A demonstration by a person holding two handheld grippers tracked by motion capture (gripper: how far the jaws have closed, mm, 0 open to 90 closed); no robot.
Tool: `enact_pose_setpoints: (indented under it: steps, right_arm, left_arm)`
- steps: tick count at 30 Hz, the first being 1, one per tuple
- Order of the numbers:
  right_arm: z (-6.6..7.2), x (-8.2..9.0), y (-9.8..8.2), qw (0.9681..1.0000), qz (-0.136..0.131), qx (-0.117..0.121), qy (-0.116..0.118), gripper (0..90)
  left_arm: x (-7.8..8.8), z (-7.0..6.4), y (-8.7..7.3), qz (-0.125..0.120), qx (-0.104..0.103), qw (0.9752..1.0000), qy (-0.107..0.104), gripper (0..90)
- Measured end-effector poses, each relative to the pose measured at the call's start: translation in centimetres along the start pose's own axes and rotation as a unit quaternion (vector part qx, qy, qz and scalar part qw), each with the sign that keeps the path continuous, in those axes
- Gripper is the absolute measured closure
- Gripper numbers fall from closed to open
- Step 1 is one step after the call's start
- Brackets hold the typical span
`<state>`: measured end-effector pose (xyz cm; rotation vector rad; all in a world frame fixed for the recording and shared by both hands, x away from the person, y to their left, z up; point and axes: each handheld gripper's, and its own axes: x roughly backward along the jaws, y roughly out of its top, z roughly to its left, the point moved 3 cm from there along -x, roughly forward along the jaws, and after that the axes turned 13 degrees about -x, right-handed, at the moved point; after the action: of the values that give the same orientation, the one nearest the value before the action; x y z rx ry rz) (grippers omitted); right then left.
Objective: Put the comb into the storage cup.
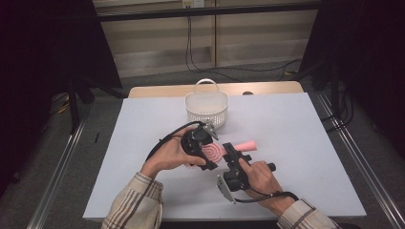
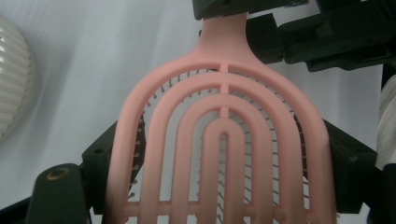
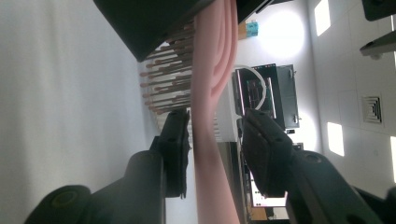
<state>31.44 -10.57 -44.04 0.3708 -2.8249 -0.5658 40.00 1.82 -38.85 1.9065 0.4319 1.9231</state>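
Note:
A pink vented hairbrush [image 1: 215, 152] is held just above the white table. In the left gripper view its arched head [image 2: 224, 140] sits between my left gripper's [image 2: 219, 154] black jaws, which press on both edges. From the high view, the left gripper [image 1: 203, 145] comes in from the left. My right gripper [image 1: 233, 151] reaches from below to the brush's neck, and the handle [image 1: 246, 144] points right. In the right gripper view the handle [image 3: 208, 154] stands between the right gripper's [image 3: 215, 135] pads: the left pad is close against it and a gap shows at the right pad.
A white ribbed basket [image 1: 207, 109] with a loop handle stands just behind the hands, its side also at the edge of the left gripper view [image 2: 11, 84]. The white table [image 1: 296, 143] stretches to the right and left. Cables trail from both grippers.

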Motion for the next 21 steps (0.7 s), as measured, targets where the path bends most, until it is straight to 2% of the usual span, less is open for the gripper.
enact_pose_setpoints:
  steps: [7, 11, 12, 15, 17, 21]
  right_arm:
    - [0.4, -0.3, 0.1, 1.0, 0.008, -0.002, -0.006, 70.4]
    - [0.6, -0.6, 0.2, 0.9998, 0.005, 0.016, -0.008, 72.8]
    - [0.7, -0.7, 0.1, 0.9998, 0.01, 0.013, -0.009, 73.5]
    - [0.9, -0.8, 0.2, 0.9998, 0.012, 0.015, -0.009, 76.2]
    - [0.9, -0.9, 0.4, 0.9996, 0.009, 0.024, -0.014, 77.1]
    - [1.0, -1.0, 0.5, 0.9997, 0.01, 0.017, -0.012, 79.8]
  left_arm:
    - [-0.1, 0.0, -0.1, 0.004, 0.001, 1.0, -0.002, 19.6]
    - [-0.2, 0.0, 0.0, 0.006, 0.003, 1.0, -0.004, 19.6]
    - [-0.2, 0.0, -0.1, 0.01, -0.001, 1.0, -0.002, 19.7]
    - [-0.2, 0.1, -0.2, 0.004, 0.005, 1.0, -0.004, 19.6]
    - [-0.1, 0.0, -0.3, 0.003, 0.006, 1.0, -0.006, 19.6]
    - [0.1, 0.1, -0.3, 0.002, 0.007, 1.0, -0.002, 19.6]
